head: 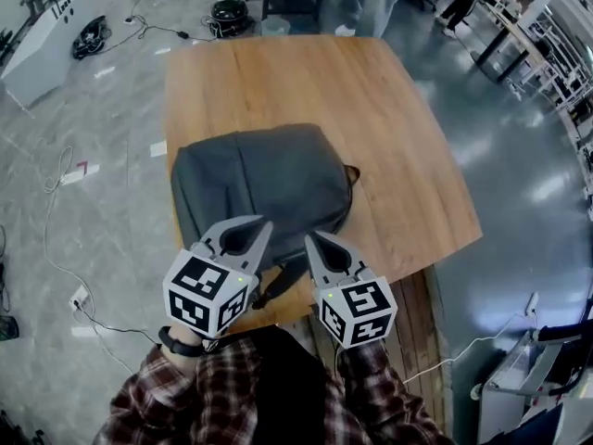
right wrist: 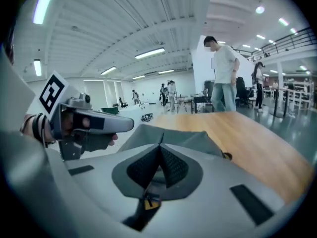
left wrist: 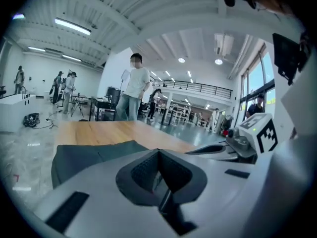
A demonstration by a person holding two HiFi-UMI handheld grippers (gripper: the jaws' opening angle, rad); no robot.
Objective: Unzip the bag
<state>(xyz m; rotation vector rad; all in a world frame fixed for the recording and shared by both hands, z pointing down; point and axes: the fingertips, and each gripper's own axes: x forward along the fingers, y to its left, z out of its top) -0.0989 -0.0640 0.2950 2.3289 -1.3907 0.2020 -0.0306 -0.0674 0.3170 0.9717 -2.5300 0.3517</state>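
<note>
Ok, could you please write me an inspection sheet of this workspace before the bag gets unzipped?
Surface: wooden table, bare wood around the bag.
Job's things: grey bag lying flat on the table's near half; its zip cannot be made out.
Clutter: nothing seen.
Tools: left tool and right tool both shut and empty, side by side at the bag's near edge.
Cables: black cable coil on the floor beyond the table; socket strip with white leads at left.
Surroundings: open hall; a person stands past the far end.
</note>
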